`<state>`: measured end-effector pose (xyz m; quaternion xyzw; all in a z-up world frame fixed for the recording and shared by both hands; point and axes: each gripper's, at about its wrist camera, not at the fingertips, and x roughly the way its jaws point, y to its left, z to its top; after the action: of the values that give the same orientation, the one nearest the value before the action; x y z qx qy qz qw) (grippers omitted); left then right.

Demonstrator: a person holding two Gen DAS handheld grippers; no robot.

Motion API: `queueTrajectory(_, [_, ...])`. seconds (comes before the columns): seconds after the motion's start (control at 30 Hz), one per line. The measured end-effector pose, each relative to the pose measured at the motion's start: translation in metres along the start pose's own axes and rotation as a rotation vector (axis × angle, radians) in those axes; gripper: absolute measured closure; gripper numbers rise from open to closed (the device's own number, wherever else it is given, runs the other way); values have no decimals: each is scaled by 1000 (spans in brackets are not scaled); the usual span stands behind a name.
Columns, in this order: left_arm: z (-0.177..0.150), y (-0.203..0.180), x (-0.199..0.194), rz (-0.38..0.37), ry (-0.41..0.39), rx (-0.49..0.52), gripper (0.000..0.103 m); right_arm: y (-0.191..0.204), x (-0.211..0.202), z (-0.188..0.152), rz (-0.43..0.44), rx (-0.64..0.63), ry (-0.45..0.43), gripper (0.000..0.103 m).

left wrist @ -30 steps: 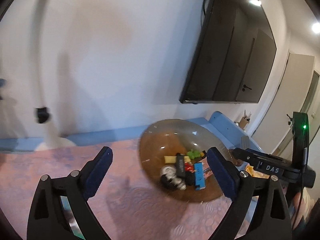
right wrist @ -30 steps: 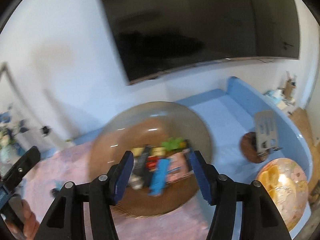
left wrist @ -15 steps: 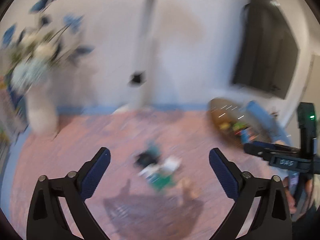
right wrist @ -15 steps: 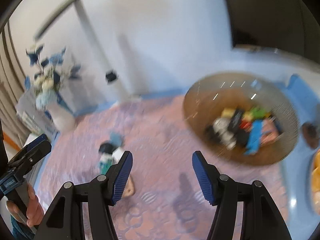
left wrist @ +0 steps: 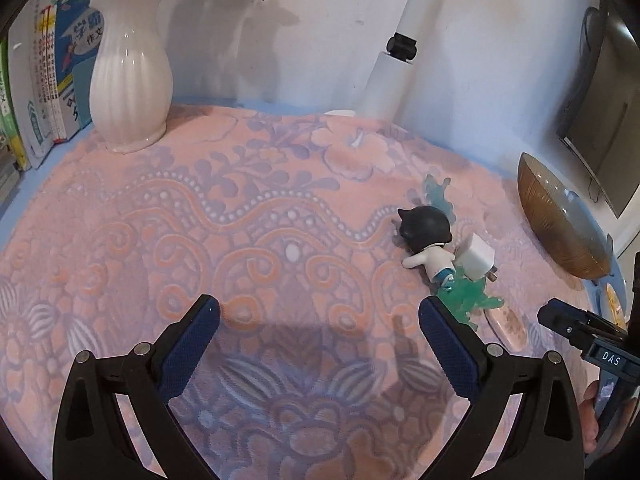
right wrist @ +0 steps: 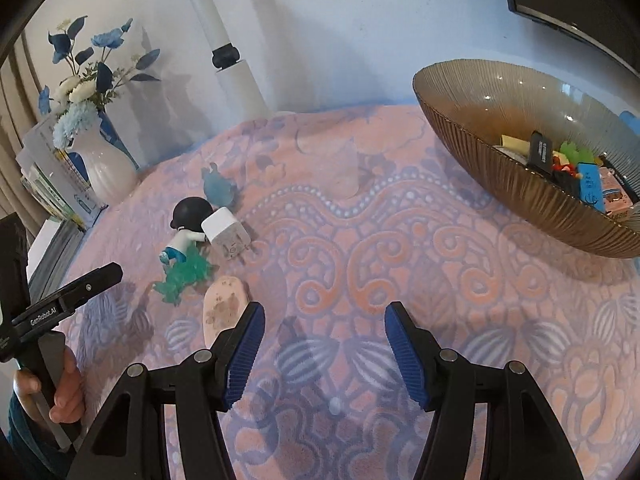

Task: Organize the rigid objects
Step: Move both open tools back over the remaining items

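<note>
Both tongs (left wrist: 319,322) (right wrist: 325,322) lowered, agape, empty, toy cluster (right wrist: 200,236) ahead-left of right pair.

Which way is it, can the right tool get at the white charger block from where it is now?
Probably yes: the right tool is open and empty, with bare cloth toward the white charger block, though the figurine touches its far side.

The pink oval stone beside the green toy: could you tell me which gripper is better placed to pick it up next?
Probably the right gripper: open and empty, with the pink oval stone just beside its left finger. The left gripper sits farther away.
</note>
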<state>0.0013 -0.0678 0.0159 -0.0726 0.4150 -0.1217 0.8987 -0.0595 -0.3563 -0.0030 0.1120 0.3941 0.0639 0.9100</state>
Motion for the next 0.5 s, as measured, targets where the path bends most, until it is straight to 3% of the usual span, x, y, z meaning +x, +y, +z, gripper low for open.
queueTrajectory(0.23, [-1,3,0,-8,18,-23,3,8,0,-1,-36,-39,-14,23])
queueTrajectory(0.5, [-4,8,2,-13,33,-46,3,10,3,-3,-61,-61,-12,22])
